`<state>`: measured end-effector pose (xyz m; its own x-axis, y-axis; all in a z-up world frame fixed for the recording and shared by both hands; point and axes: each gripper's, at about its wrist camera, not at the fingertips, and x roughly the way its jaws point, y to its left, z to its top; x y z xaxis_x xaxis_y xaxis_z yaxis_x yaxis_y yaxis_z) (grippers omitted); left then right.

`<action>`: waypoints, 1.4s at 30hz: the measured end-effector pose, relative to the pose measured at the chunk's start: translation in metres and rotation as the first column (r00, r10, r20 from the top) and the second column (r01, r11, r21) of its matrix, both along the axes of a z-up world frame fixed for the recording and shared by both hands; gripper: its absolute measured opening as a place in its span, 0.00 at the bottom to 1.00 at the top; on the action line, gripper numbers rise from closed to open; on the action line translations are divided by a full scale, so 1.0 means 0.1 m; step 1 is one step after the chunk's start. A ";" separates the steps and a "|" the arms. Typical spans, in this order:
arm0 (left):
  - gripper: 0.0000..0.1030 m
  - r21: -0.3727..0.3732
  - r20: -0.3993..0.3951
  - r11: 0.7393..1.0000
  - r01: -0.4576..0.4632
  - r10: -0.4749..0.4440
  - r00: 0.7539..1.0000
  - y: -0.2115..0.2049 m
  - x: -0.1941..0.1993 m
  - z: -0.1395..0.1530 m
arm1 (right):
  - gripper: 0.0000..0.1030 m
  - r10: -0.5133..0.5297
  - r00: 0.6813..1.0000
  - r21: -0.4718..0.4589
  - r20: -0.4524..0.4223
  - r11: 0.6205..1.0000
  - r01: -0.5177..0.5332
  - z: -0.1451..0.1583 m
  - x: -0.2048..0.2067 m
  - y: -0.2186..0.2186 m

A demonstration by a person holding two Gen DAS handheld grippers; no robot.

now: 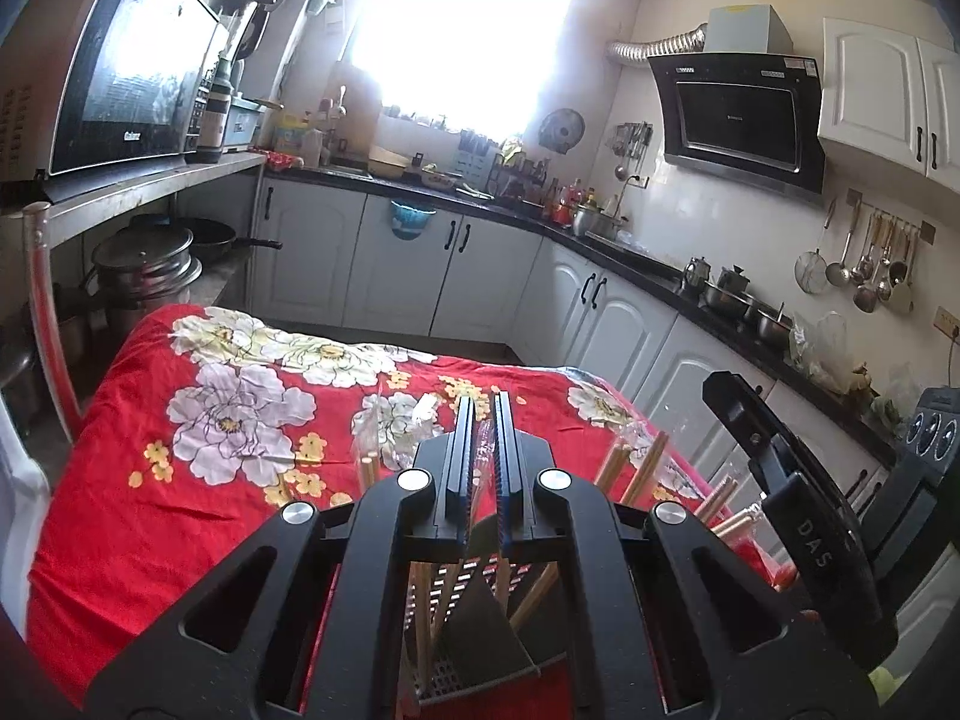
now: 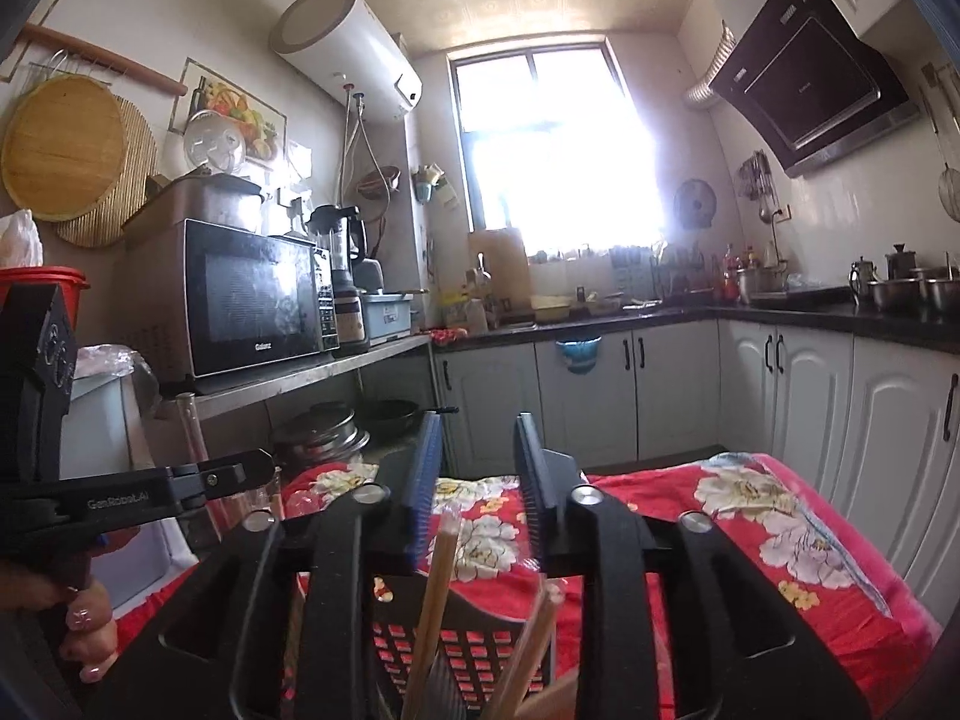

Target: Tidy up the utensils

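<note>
We hold the left gripper (image 1: 485,420) clamped on a clear wrapper (image 1: 480,450); right gripper (image 2: 477,468) stands parted, empty. Chopsticks (image 2: 441,576) sit in the holder (image 2: 474,648) at the table's near edge. Lower straight, keep sticks upright.

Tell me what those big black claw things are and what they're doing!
They are grabbing tools, each with two fingers, and a person holds one in each hand. A small camera rides on each tool and looks out along its fingers. That gives one picture from the left gripper and one from the right gripper.

Below them is a table with a red flowered cloth. On it stands a black holder with holes, with wooden chopsticks sticking up out of it.

The left fingers are closed tight and seem to pinch a bit of clear plastic. The right fingers are open and grip nothing, with a chopstick top just under them.
</note>
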<state>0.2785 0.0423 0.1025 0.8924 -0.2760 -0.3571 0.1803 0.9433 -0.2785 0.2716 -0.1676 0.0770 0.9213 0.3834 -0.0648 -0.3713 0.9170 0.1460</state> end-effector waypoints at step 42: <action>0.90 0.057 -0.114 0.997 -0.044 0.051 0.992 0.01 -1.06 -0.41 | 0.81 -0.033 0.975 -0.080 -0.220 0.997 0.016 -0.33 -1.05 -0.34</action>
